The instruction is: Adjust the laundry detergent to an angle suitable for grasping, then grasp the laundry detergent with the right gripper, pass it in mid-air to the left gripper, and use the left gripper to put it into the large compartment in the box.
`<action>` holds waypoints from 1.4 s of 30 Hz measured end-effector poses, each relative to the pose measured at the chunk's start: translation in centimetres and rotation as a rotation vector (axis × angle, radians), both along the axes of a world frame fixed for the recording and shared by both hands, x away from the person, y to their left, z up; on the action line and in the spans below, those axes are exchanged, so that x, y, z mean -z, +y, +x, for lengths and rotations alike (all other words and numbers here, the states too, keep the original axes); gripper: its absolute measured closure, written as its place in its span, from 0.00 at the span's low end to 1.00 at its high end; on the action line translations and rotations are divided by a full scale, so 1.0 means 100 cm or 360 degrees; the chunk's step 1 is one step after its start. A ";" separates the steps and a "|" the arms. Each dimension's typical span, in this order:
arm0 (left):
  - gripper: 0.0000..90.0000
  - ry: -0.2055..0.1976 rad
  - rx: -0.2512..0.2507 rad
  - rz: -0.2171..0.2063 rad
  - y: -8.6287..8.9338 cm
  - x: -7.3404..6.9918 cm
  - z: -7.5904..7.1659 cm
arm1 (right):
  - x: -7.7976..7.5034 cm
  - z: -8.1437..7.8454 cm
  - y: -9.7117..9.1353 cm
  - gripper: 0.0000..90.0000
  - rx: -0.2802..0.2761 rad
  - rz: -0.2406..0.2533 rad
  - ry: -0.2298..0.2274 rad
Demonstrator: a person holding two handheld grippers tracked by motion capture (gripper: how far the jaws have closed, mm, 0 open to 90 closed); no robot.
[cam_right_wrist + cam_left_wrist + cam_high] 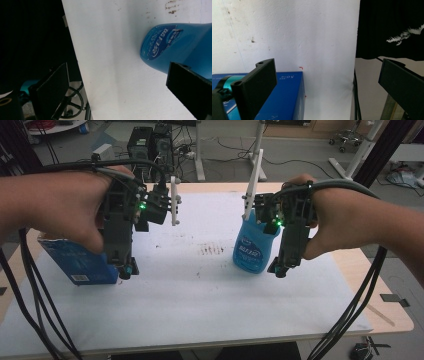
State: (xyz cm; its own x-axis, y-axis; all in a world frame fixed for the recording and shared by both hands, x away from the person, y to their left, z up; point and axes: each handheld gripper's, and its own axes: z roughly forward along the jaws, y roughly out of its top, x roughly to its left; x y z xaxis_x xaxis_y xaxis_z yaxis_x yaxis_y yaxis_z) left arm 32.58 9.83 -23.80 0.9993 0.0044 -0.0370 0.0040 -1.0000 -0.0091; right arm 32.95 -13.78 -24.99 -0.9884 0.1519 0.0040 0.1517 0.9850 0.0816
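To grip well, each tool should centre its target between the jaws before closing. The left gripper (324, 82) stands wide apart, the dark blue cardboard box (284, 100) beneath its left jaw. The right gripper (117, 87) gapes wide, holding nothing, the translucent blue plastic bottle (180, 47) just beyond its right jaw.
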 end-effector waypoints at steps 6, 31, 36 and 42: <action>0.02 0.0002 -0.0007 0.0000 0.000 0.000 0.000 | -0.001 -0.001 -0.001 0.05 -0.0008 0.0012 -0.0007; 0.02 0.0013 -0.0033 0.0006 0.003 -0.002 -0.008 | -0.007 -0.002 0.003 0.05 -0.0059 0.0024 -0.0014; 0.02 -0.0002 -0.0047 0.0003 0.008 -0.004 -0.005 | -0.008 0.002 0.008 0.05 -0.0045 0.0012 -0.0023; 0.02 0.0002 -0.0046 0.0006 0.005 -0.003 -0.004 | -0.009 -0.001 0.008 0.05 -0.0052 0.0030 -0.0023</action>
State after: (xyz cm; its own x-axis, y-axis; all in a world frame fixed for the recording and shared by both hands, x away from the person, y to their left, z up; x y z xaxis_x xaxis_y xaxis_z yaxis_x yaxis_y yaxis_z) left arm 32.19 10.34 -23.53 0.9987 0.0332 -0.0382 0.0327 -0.9994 -0.0128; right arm 32.81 -12.95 -24.12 -0.9928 0.1197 -0.0076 0.1183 0.9877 0.1021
